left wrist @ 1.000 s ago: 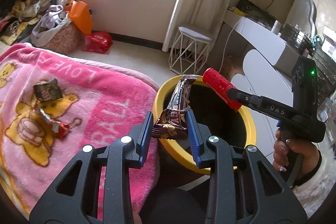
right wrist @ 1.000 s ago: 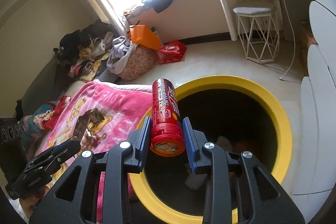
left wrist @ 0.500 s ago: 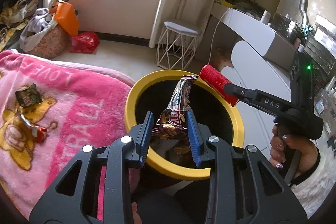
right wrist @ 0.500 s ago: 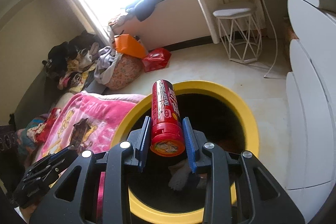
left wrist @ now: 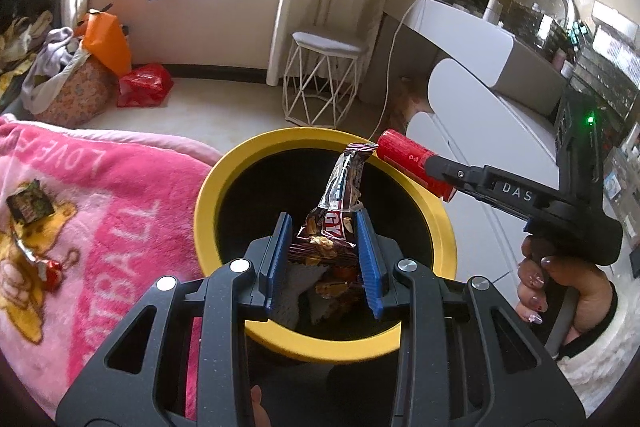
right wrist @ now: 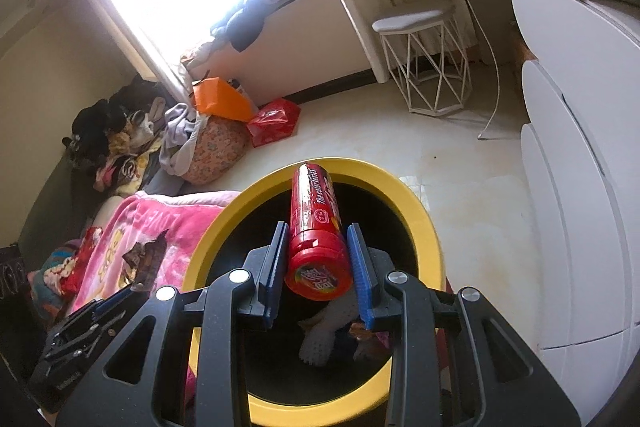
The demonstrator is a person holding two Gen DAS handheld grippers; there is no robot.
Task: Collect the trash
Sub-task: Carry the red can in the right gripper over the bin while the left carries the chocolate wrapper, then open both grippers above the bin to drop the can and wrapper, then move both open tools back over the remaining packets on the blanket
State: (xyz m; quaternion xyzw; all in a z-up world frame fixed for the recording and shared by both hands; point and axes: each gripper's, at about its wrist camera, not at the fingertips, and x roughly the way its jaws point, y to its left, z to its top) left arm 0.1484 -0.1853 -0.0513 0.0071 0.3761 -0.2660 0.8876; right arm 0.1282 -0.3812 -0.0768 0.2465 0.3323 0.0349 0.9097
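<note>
Both grippers had carried over the yellow bin [left wrist: 224, 183]: the left gripper [left wrist: 323, 255] pinched a light, crinkly snack wrapper [left wrist: 340, 203] (low down), the right gripper [right wrist: 318, 269] clamped a stiff red tube [right wrist: 316, 227].

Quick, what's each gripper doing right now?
Left gripper: closed on the snack wrapper.
Right gripper: closed on the red tube.

The floor [right wrist: 460, 163] carries the yellow-rimmed bin [left wrist: 224, 171], a wire stool [left wrist: 324, 83] and a red bag [left wrist: 144, 83]; the pink blanket [left wrist: 100, 203] beside the bin carries two wrappers [left wrist: 28, 205].
</note>
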